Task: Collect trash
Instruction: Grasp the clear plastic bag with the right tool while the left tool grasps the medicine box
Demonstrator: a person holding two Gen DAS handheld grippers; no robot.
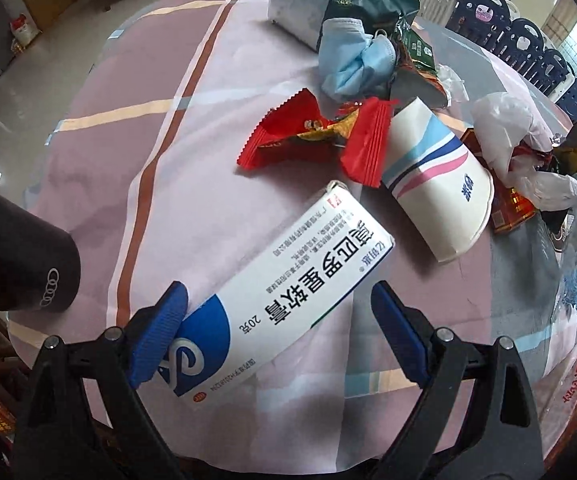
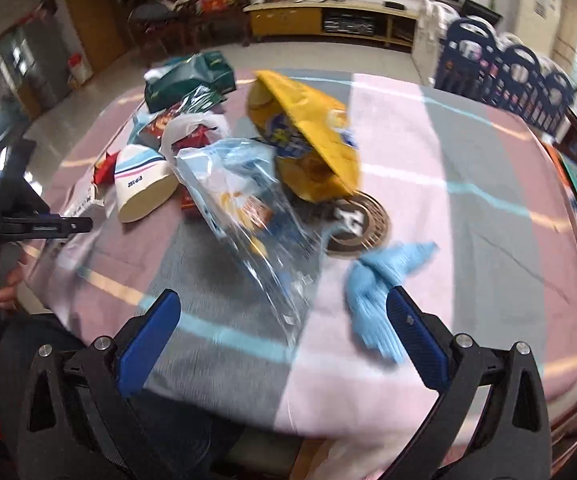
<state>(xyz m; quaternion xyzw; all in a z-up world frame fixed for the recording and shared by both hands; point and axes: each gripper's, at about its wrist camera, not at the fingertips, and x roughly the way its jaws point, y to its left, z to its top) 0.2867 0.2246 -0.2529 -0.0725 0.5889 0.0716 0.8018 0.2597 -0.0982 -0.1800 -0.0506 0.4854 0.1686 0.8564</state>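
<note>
Trash lies scattered on a pink and grey tablecloth (image 1: 192,184). A white and blue medicine box (image 1: 288,280) lies flat between the fingers of my left gripper (image 1: 280,320), which is open; the left pad (image 1: 160,332) is at the box's corner and the right pad stands apart. In the blurred right wrist view my right gripper (image 2: 284,320) is open above the cloth. A clear plastic bag (image 2: 248,216) reaches in between its fingers, untouched. A crumpled blue mask (image 2: 376,284) lies beside its right finger (image 2: 416,332).
Beyond the box lie red wrappers (image 1: 316,140), a tipped paper cup (image 1: 436,184), another blue mask (image 1: 352,60), a green pack (image 1: 328,0) and a white bag (image 1: 520,140). A black cup (image 1: 20,256) stands left. A yellow snack bag (image 2: 308,132) and round lid (image 2: 360,220) sit mid-table.
</note>
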